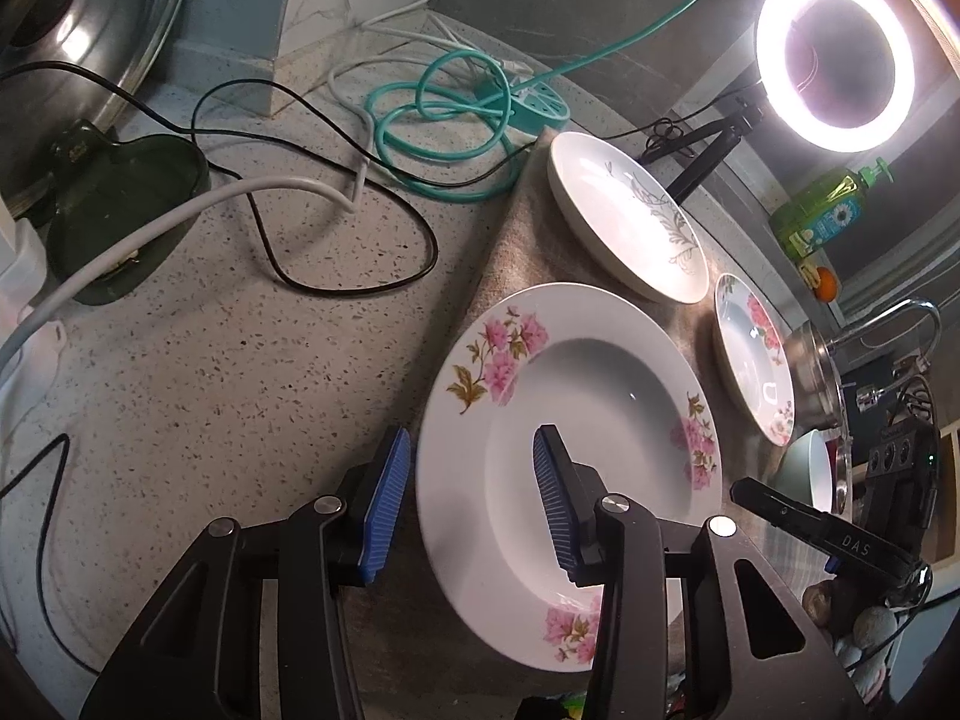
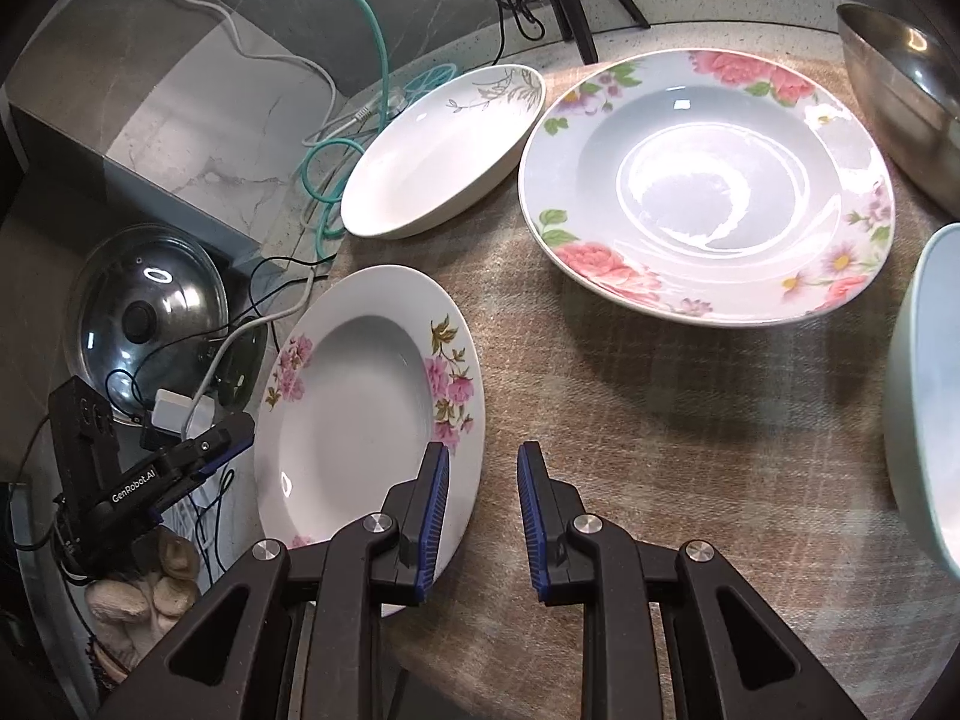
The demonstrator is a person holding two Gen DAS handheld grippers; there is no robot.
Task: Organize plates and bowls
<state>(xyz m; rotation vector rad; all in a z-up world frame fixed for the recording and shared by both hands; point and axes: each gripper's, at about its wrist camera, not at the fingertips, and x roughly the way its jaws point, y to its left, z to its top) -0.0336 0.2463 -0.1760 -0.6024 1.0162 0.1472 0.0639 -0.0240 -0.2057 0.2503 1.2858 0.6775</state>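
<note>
Speckled stone counter (image 1: 240, 372) strewn with black, white and teal cables (image 1: 444, 120), part covered by a plaid brown cloth (image 2: 690, 420). Marble-veined grey wall panels (image 2: 198, 120) behind, meeting a pale column (image 1: 336, 6). Glowing ring light (image 1: 834, 57) on a black tripod at the far edge, throwing glare across the surface. Green soap bottle (image 1: 822, 210) and curved chrome tap (image 1: 912, 312) off to one side. Glass pot lid (image 2: 147, 312) propped at the counter's dim end.

You can read "DAS" on the black gripper arm (image 1: 855, 543) at right, and "GenRobot.AI" on the black gripper body (image 2: 135, 489) at left.
</note>
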